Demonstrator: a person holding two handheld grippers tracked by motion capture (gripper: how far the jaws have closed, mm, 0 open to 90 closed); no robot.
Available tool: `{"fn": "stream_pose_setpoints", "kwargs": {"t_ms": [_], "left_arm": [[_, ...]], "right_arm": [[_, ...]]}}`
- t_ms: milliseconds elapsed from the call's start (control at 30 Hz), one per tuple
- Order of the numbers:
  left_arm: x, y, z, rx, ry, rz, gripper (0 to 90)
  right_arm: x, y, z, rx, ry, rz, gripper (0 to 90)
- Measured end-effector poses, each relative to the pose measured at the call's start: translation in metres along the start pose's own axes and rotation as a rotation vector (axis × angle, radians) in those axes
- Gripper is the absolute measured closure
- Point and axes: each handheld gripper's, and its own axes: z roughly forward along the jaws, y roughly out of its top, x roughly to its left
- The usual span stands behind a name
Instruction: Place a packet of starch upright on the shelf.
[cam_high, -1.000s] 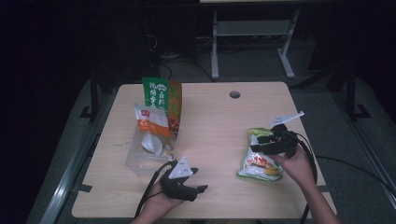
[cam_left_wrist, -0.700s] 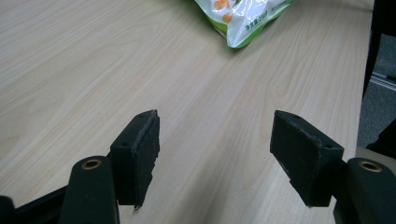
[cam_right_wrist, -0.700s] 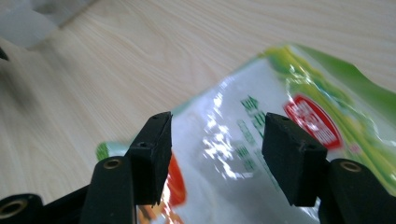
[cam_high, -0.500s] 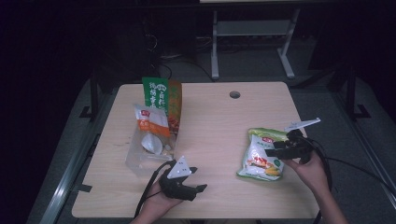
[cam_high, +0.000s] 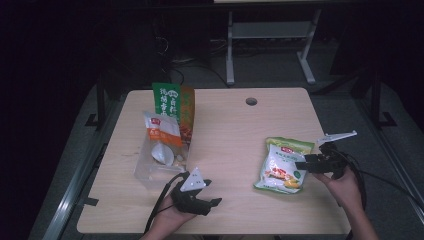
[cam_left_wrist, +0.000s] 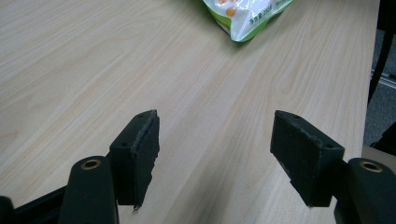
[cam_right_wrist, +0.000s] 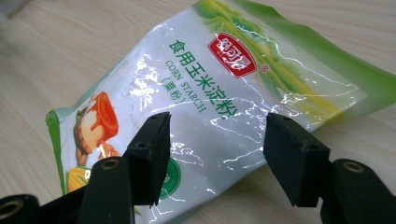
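A green and white corn starch bag (cam_high: 282, 164) lies flat on the right side of the wooden table (cam_high: 235, 125). My right gripper (cam_high: 303, 165) hovers at the bag's right edge, pointing left. In the right gripper view the right gripper (cam_right_wrist: 215, 154) is open, with the corn starch bag (cam_right_wrist: 224, 84) lying below and beyond its jaws. My left gripper (cam_high: 212, 192) rests near the table's front edge, pointing right. It is open and empty in the left gripper view (cam_left_wrist: 215, 154), where a corner of the bag (cam_left_wrist: 247, 14) lies far ahead.
At the table's left stands a tall green bag (cam_high: 172, 102). An orange and white packet (cam_high: 162, 129) leans in front of it, partly on a clear plastic bag (cam_high: 157, 162). A cable hole (cam_high: 251, 101) sits near the far edge.
My right gripper has drawn back to the right, from over the corn starch bag's top end to its right edge. The bag lies flat. The left gripper has stayed put.
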Motion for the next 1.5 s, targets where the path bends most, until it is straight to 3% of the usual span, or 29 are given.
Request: {"fn": "stream_pose_setpoints", "kwargs": {"t_ms": [133, 333, 467, 633, 900, 933, 1033, 1300, 1500], "left_arm": [[0.0, 0.0, 0.0, 0.005, -0.001, 0.007, 32.5], [0.001, 0.0, 0.001, 0.008, -0.004, 0.004, 32.3], [0.0, 0.0, 0.003, 0.005, -0.007, -0.004, 32.2], [0.001, 0.001, 0.004, 0.009, -0.007, -0.002, 32.2], [0.001, 0.001, 0.004, 0.022, -0.01, 0.001, 32.2], [0.001, 0.001, 0.005, 0.026, -0.01, 0.002, 32.2], [0.002, 0.002, 0.006, 0.026, -0.011, -0.003, 32.2], [0.002, 0.009, 0.015, 0.031, -0.025, -0.007, 32.3], [0.002, 0.019, 0.025, 0.024, -0.053, -0.03, 31.3]], "right_arm": [[-0.002, 0.0, -0.004, -0.001, -0.031, -0.006, 38.6], [-0.014, -0.008, -0.003, 0.01, -0.037, 0.04, 37.4], [-0.024, -0.013, 0.003, 0.013, 0.013, 0.101, 39.0], [-0.026, -0.01, 0.012, 0.009, 0.063, 0.123, 43.8], [-0.022, -0.008, 0.018, -0.009, 0.119, 0.107, 62.9], [-0.019, -0.008, 0.02, -0.009, 0.13, 0.086, 73.1], [-0.011, -0.007, 0.021, -0.001, 0.125, 0.054, 82.4], [0.001, -0.007, 0.016, 0.016, 0.106, 0.01, 88.9], [0.013, -0.006, 0.012, -0.014, 0.124, -0.015, 89.4]]}}
